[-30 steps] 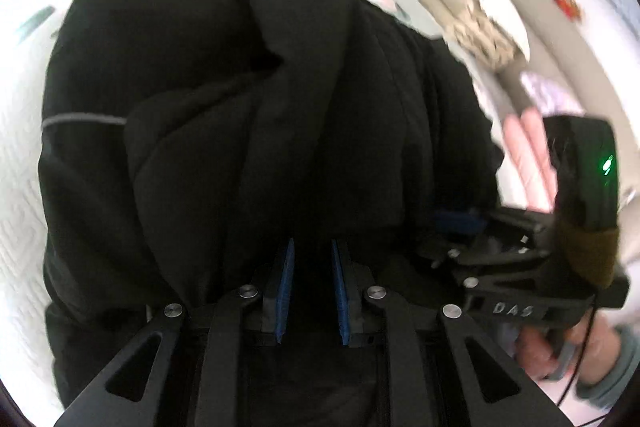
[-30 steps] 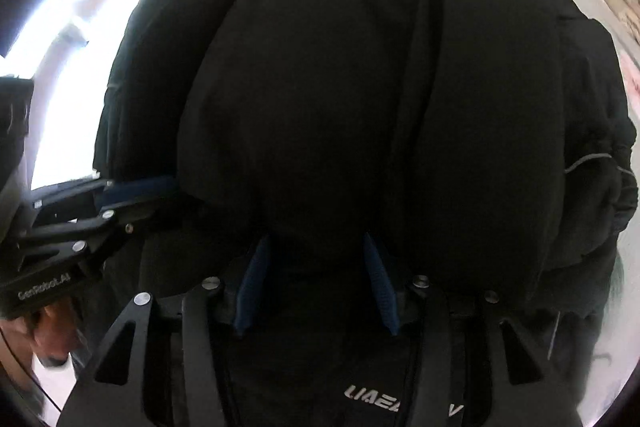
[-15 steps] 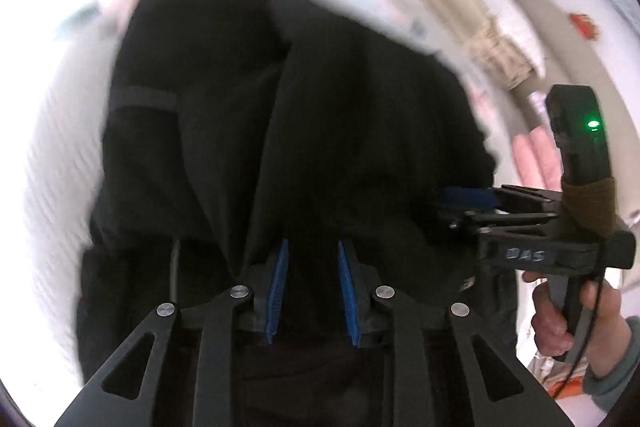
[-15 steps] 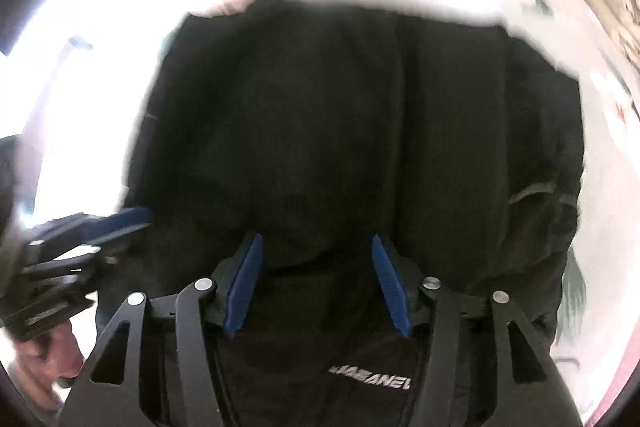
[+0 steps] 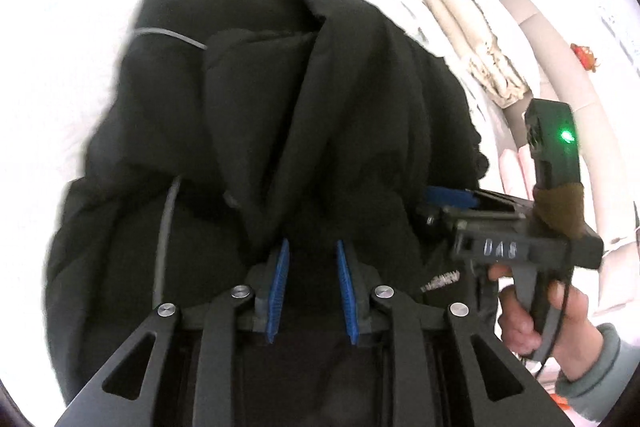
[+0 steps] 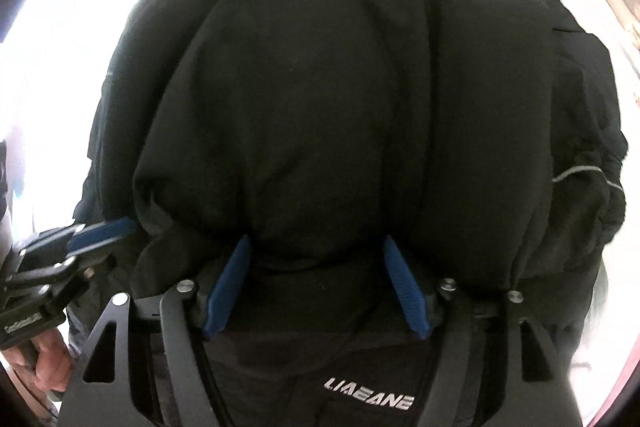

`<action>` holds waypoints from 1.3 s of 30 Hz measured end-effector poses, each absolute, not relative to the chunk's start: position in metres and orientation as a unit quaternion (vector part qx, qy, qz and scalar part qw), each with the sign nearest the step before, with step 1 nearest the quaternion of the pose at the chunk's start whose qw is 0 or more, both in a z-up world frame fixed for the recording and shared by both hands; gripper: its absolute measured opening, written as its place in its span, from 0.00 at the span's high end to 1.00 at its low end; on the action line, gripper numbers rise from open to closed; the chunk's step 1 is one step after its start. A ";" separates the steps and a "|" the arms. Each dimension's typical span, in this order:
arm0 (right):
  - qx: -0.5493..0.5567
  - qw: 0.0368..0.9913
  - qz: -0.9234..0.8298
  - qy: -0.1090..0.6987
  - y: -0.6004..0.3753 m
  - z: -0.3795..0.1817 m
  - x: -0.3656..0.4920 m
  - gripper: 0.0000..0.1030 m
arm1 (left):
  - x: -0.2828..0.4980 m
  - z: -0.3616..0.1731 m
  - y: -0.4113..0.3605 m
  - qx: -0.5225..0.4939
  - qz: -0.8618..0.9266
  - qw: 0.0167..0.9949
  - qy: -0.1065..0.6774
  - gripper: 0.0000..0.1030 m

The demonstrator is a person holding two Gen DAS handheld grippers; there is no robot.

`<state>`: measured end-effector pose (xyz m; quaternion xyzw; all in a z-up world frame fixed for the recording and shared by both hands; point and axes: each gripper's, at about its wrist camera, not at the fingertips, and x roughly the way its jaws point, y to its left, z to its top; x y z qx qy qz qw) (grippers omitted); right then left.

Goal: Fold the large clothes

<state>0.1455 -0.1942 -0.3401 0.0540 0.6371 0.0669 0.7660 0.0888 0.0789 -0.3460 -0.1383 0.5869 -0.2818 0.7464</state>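
A black padded jacket (image 5: 248, 99) lies bunched on a white bed and fills both views. It has grey piping and a white brand print (image 6: 368, 393). In the left wrist view, my left gripper (image 5: 312, 243) is at the jacket's near edge. Its blue pads stand narrowly apart with a fold of black cloth pinched between them, and creases run into them. My right gripper (image 6: 316, 239) points down onto a thick rolled fold (image 6: 320, 107). Its jaws are opening, and the cloth bulges between the wide pads without being pressed. Each gripper also shows at the edge of the other's view: right gripper (image 5: 452, 197), left gripper (image 6: 100, 231).
The white bed cover (image 5: 60, 47) surrounds the jacket. Beige folded bedding (image 5: 480, 39) and something pink (image 5: 516, 163) lie at the far right by a beige headboard. A hand (image 5: 532, 311) in a grey-green cuff holds the right gripper's handle.
The right gripper's pads have spread clearly wider off the fold. The left gripper has shifted across the jacket, its pads a little farther apart, and the cloth in front of it has re-bunched.
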 end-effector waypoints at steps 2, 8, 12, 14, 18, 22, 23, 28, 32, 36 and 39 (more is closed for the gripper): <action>0.079 0.767 0.070 0.633 -0.206 -0.324 0.137 0.31 | 0.075 -0.329 0.102 -0.140 -0.276 0.752 0.582 0.75; 0.126 0.783 0.070 0.605 -0.251 -0.279 0.101 0.30 | 0.038 -0.296 0.169 -0.130 -0.239 0.752 0.600 0.48; 0.140 0.781 0.039 0.607 -0.290 -0.278 0.052 0.25 | 0.013 -0.297 0.218 -0.170 -0.195 0.736 0.626 0.46; 0.147 0.774 0.020 0.616 -0.298 -0.282 0.020 0.25 | -0.001 -0.304 0.236 -0.187 -0.165 0.725 0.642 0.46; 0.177 0.747 -0.019 0.641 -0.325 -0.299 -0.032 0.25 | -0.025 -0.324 0.258 -0.205 -0.124 0.698 0.675 0.46; 0.195 0.728 -0.044 0.655 -0.345 -0.312 -0.075 0.25 | -0.047 -0.336 0.269 -0.218 -0.126 0.675 0.693 0.46; 0.201 0.726 -0.049 0.656 -0.349 -0.312 -0.088 0.25 | -0.053 -0.340 0.271 -0.226 -0.137 0.668 0.695 0.46; 0.197 0.733 -0.090 0.645 -0.350 -0.311 -0.133 0.25 | -0.073 -0.361 0.276 -0.225 -0.150 0.644 0.716 0.45; 0.224 0.729 -0.134 0.632 -0.355 -0.309 -0.179 0.25 | -0.091 -0.369 0.289 -0.235 -0.154 0.644 0.711 0.45; 0.228 0.722 -0.152 0.636 -0.344 -0.321 -0.208 0.25 | -0.108 -0.377 0.306 -0.254 -0.161 0.637 0.710 0.45; 0.223 0.720 -0.151 0.639 -0.342 -0.328 -0.218 0.25 | -0.113 -0.391 0.302 -0.249 -0.166 0.627 0.719 0.45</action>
